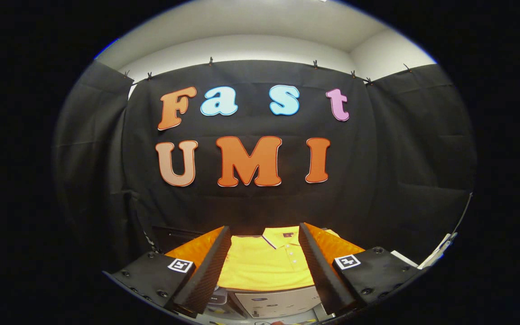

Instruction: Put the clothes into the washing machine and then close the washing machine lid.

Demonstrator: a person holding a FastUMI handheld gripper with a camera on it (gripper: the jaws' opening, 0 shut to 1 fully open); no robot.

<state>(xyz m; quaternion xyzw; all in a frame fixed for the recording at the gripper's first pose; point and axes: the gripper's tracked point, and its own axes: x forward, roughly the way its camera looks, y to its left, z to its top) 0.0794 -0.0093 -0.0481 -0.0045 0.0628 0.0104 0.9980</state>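
Yellow polo shirt [264, 266] folded ahead between spread gripper [264, 266] fingers, untouched; sleeves hidden; washing machine [278, 304] partly cut off.

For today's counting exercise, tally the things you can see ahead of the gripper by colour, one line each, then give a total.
Yellow: 1, the polo shirt, seen between the open fingers of the gripper.
Orange: 1, the surface under the shirt.
White: 1, the appliance below the shirt.
Total: 3
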